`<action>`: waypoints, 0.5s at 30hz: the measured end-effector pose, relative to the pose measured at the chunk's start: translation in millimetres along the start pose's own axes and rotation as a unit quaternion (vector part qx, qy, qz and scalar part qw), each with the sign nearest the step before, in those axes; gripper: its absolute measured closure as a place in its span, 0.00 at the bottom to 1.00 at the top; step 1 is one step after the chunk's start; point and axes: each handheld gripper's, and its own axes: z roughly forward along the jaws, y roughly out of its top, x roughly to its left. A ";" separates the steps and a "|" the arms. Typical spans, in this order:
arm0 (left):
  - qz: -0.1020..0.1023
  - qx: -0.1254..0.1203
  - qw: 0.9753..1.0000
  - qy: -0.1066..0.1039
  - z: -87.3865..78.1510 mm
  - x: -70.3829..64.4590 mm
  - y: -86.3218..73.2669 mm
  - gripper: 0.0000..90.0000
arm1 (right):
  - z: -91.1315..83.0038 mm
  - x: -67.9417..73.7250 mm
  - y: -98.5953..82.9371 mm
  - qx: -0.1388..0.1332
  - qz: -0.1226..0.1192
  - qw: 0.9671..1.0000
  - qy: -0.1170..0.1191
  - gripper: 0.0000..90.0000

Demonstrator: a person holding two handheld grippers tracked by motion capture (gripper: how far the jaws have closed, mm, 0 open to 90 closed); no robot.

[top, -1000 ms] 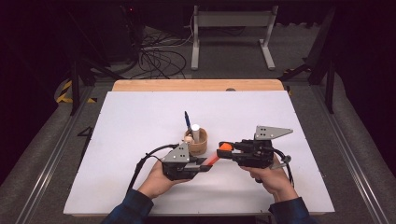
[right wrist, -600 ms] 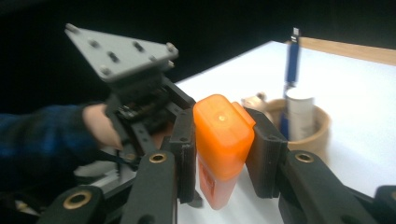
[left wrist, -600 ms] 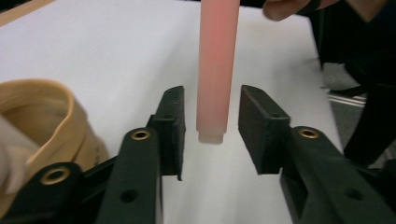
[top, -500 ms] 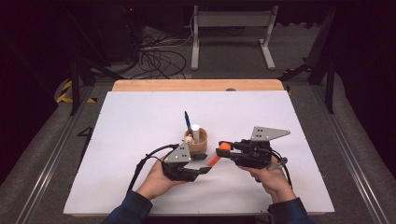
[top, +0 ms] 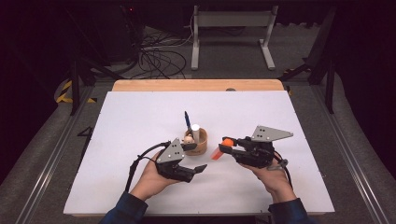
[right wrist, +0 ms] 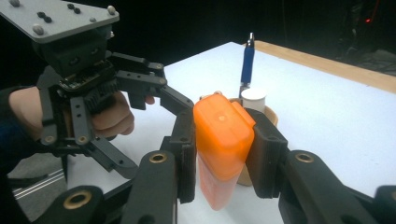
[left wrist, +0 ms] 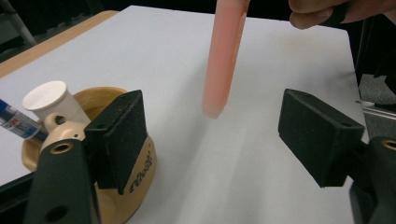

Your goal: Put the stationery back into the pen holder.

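Meanwhile, little has shifted since half a second ago: the right gripper (top: 228, 148) remains at about 3 o'clock of the wooden cup (top: 201, 143), its fingers clamped on the orange marker (top: 219, 150), while the left gripper (top: 195, 157) sits at the cup's 7 o'clock, slightly turned, its fingers apart around nothing. The marker hangs in the air above the white desk (top: 140, 116), cap end in the grip, its paler translucent barrel slanting down toward the left gripper. In the left gripper view the barrel (left wrist: 223, 56) comes down between the two black rubbery fingers (left wrist: 120, 140) without touching either. In the right gripper view the glossy orange cap (right wrist: 223, 135), rounded and blocky, is squeezed between flat black pads.

The cup is round, pale wood with a dark script logo on its wall, too small to read. It holds a blue pen (top: 187, 120) with a printed label, illegible, a white cylinder (top: 195, 130) with a flat top, and a small wooden knob (left wrist: 60, 130). A grey three-cornered metal plate (top: 272, 134) tops the right gripper.
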 end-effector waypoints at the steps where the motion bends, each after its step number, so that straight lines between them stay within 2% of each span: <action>1: -0.004 -0.001 1.000 0.001 -0.4 0.1 -0.3 0.26 | -0.5 0.4 0.2 0.001 -0.002 1.000 -0.005 0.75; 8: -0.002 -0.009 1.000 0.021 -7.2 4.5 -0.9 0.20 | -6.6 1.6 3.9 -0.005 -0.011 1.000 -0.028 0.75; 15: -0.012 -0.025 0.999 0.039 -15.5 9.0 -4.3 0.16 | -8.5 0.4 8.4 -0.008 -0.015 0.999 -0.042 0.75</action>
